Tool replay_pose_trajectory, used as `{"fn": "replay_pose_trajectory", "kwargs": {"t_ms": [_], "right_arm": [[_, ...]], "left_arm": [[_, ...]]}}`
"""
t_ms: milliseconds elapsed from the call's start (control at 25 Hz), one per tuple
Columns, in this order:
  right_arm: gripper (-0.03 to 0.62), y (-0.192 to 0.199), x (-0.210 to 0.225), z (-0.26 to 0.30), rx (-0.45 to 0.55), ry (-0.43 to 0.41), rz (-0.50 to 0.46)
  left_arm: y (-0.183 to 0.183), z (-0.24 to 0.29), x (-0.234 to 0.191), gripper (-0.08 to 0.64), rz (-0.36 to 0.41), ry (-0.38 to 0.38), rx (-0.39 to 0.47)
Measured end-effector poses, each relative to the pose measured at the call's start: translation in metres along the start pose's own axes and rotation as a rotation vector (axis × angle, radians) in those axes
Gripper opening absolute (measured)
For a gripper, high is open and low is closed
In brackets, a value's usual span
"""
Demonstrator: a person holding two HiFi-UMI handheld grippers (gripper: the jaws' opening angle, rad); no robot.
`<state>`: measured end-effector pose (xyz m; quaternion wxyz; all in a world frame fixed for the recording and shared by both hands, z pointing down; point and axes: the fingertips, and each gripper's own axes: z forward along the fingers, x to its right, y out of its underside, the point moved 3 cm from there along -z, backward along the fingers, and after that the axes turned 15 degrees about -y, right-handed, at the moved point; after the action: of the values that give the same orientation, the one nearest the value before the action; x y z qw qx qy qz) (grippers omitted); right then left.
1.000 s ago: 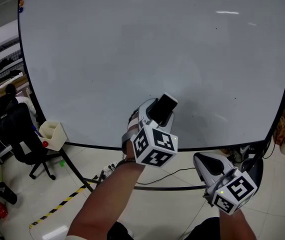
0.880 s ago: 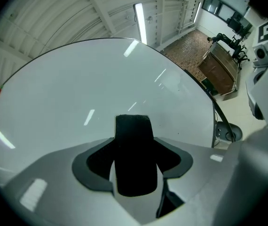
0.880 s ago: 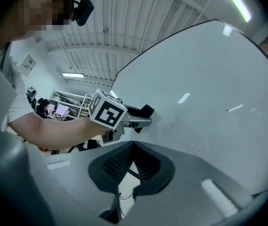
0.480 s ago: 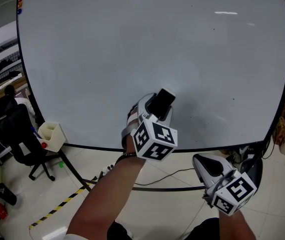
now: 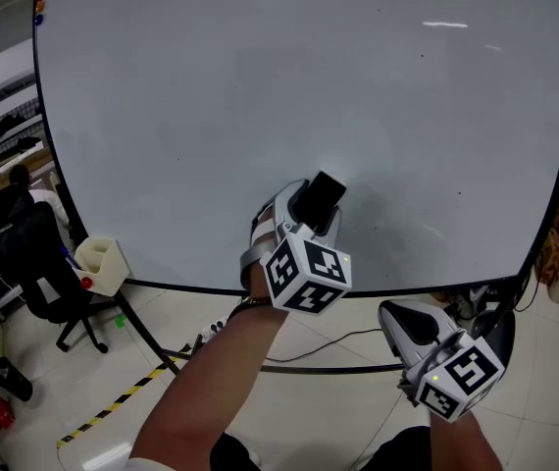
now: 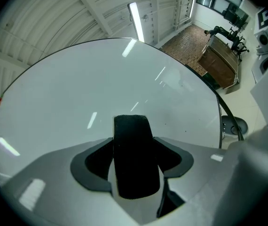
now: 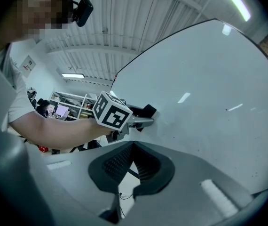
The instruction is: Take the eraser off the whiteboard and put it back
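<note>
You have the whole bare whiteboard [image 5: 260,86] above and to both sides of your left gripper [image 5: 311,214], with its black lower edge [image 5: 191,287] just below. That gripper's jaws, which have just eased a little wider, clasp the eraser [image 6: 133,159], a narrow black felt block set against the whiteboard's lower middle. Your right gripper [image 5: 404,328] hangs closed and empty below the whiteboard's lower edge.

Eraser [image 5: 319,202] against the whiteboard [image 5: 260,116], near its lower edge, between the jaws of the left hand-held gripper [image 5: 311,214]. Right hand-held gripper [image 5: 402,324] at 5 o'clock from the left one, below the board's edge, over the floor [image 5: 358,400]. Holder [image 5: 103,266] at 9 o'clock, by the board's lower-left corner.
</note>
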<state>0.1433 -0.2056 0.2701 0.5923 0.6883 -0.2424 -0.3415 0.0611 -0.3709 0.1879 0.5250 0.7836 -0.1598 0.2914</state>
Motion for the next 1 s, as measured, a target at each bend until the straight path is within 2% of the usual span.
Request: {"fn": "replay_pose_trajectory", "kwargs": {"t_ms": [760, 800, 840, 880, 920, 1000], "right_arm": [[0.002, -0.001, -0.003, 0.0, -0.014, 0.006, -0.001], [0.002, -0.001, -0.004, 0.001, -0.016, 0.004, -0.003], [0.002, -0.002, -0.005, 0.002, -0.017, 0.003, -0.004], [0.002, -0.002, -0.007, 0.003, -0.017, 0.001, -0.006], [0.002, -0.002, -0.008, 0.004, -0.018, 0.0, -0.007], [0.002, -0.003, -0.009, 0.006, -0.017, -0.003, -0.008]], "left_arm": [[-0.002, -0.044, -0.014, 0.275, -0.015, 0.006, 0.067], [-0.002, -0.047, -0.017, 0.253, -0.022, -0.002, 0.072], [-0.003, -0.049, -0.02, 0.202, -0.034, -0.01, 0.077], [-0.003, -0.052, -0.022, 0.136, -0.049, -0.015, 0.078], [-0.002, -0.054, -0.024, 0.041, -0.07, -0.014, 0.077], [0.0, -0.056, -0.026, 0.015, -0.118, 0.011, 0.061]]}}
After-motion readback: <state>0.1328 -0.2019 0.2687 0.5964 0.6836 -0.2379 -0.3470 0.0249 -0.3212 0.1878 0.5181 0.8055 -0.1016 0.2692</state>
